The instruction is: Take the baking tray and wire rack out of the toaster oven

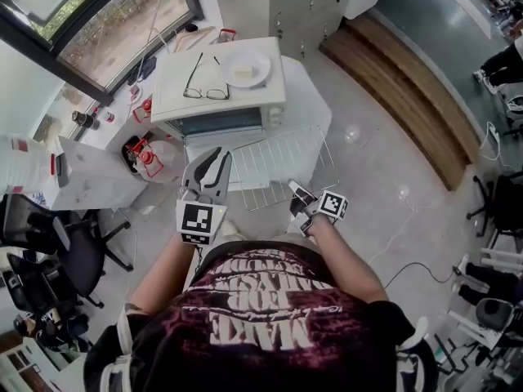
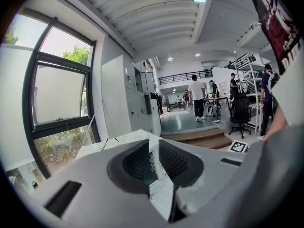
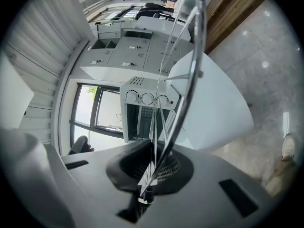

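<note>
Only its own view shows the right gripper (image 3: 152, 172) clamped on the wire rack (image 1: 282, 163); thin silver bars; left gripper (image 1: 210, 166) gapes empty.

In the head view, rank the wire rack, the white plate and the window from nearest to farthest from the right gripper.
1. Silver wire rack: clamped in the right gripper.
2. Round white plate: atop the white toaster oven, beyond.
3. Dark-framed window: far upper left.
</note>
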